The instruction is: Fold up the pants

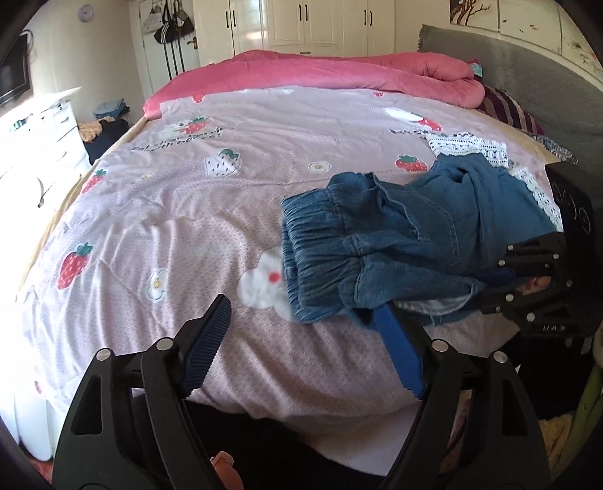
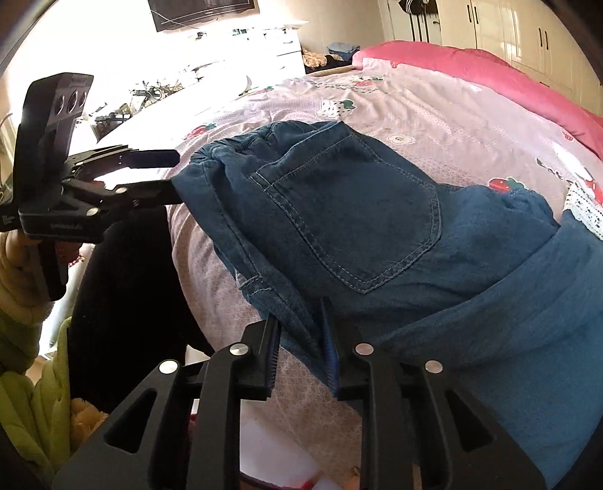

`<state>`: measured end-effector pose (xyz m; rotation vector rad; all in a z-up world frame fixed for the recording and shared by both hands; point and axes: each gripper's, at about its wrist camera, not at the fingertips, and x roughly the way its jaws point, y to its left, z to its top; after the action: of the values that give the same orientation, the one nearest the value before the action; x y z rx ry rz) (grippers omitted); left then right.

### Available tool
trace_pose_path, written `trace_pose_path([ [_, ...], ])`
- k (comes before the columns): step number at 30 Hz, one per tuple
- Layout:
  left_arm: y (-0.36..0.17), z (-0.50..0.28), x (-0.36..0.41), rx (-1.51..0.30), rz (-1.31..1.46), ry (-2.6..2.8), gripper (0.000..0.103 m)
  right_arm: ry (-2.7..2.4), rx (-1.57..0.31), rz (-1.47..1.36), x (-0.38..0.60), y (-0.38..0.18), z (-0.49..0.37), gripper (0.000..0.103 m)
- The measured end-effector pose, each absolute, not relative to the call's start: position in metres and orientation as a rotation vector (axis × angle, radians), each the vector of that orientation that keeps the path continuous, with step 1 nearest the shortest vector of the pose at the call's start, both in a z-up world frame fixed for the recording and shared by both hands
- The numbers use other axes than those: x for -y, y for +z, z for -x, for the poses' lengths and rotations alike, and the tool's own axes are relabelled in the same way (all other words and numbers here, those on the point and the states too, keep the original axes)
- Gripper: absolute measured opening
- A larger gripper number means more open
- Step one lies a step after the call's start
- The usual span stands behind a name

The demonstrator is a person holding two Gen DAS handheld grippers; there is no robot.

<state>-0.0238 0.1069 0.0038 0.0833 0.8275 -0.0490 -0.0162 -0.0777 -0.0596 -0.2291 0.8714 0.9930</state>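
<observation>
Black jaws of the left gripper point(image 1: 301, 339) stand wide apart at the bottom of the left wrist view, with nothing between them. One blue pad point(image 1: 397, 348) lies just by the edge of the pants, and I cannot tell if it touches them. The other pad hangs over the bare cover.

Blue denim pants point(image 1: 395, 241) lie in a bunched heap on the bed, right of the middle in that view. The stretchy waistband point(image 1: 312, 233) points to the left side of the frame. In the right wrist view the pants point(image 2: 358, 211) fill the middle, with a stitched back pocket point(image 2: 350, 222) facing up.

At the bottom of the right wrist view, the right gripper point(image 2: 301, 350) has its jaws close together on a fold of the denim. In the left wrist view the same gripper point(image 1: 501, 279) comes in from the right edge, and its tips are hidden in the cloth. The left gripper point(image 2: 175, 175) shows at the left of the right wrist view, jaws apart, right beside the waistband.

Under the pants is a pale pink bed cover point(image 1: 169, 211) with strawberries and flowers on it. A white lace trim point(image 1: 475, 145) lies by the pants at the right. A bright pink quilt point(image 1: 339, 71) is rolled up across the top of the frame. White wardrobe doors point(image 1: 320, 22) stand behind it.
</observation>
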Motion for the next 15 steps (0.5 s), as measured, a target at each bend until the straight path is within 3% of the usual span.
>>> trace_pose_path([
  [3,0.01,0.029,-0.113,-0.825,-0.093,0.004,0.073,1.0,-0.883,0.229,0.076,-0.061,0.018,0.035],
  [9,0.049,0.028,-0.123,-0.758,-0.014,-0.001,0.073,1.028,-0.879,0.224,0.073,-0.062,0.024,0.049],
  [15,0.049,-0.023,-0.057,-0.762,-0.015,-0.175,0.071,1.014,-0.878,0.193,0.087,-0.049,0.024,0.048],
])
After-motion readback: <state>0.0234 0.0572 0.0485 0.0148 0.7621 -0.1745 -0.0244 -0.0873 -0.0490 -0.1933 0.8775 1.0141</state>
